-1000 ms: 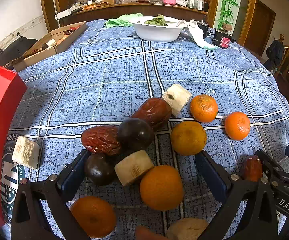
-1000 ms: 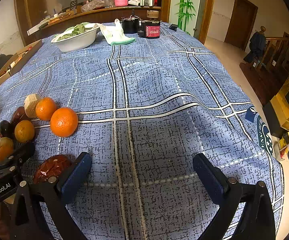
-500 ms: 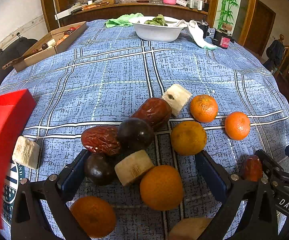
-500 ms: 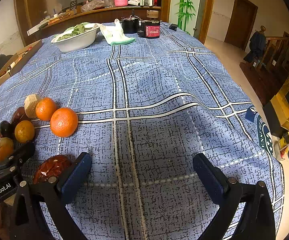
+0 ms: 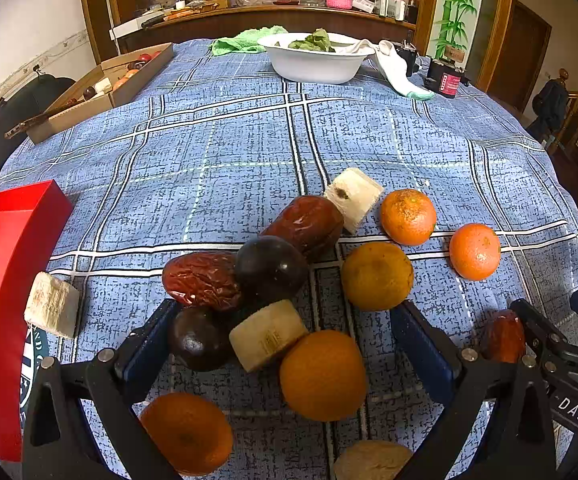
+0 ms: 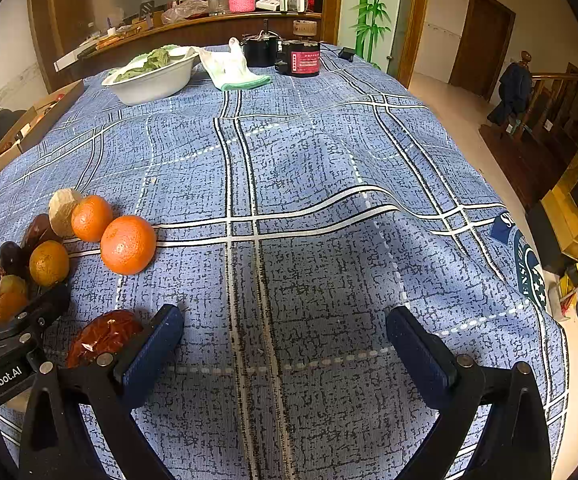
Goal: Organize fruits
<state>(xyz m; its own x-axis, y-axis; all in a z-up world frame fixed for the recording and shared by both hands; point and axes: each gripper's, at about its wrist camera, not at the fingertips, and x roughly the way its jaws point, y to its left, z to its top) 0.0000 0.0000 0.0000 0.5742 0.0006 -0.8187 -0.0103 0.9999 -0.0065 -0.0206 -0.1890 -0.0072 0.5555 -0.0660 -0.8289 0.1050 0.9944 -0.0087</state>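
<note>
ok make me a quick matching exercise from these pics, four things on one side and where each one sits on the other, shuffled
Things:
1. red tray
2. white bowl
3. cardboard box
4. left gripper

Places:
A. far end of the table, holding greens
B. open around the fruit pile
C. near left edge of the table
D. far left edge of the table

Pairs: 1-C, 2-A, 3-D, 4-B

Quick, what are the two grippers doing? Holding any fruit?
Left hand-held gripper: open, fruit between its fingers, none gripped.
Right hand-held gripper: open, holding nothing.
</note>
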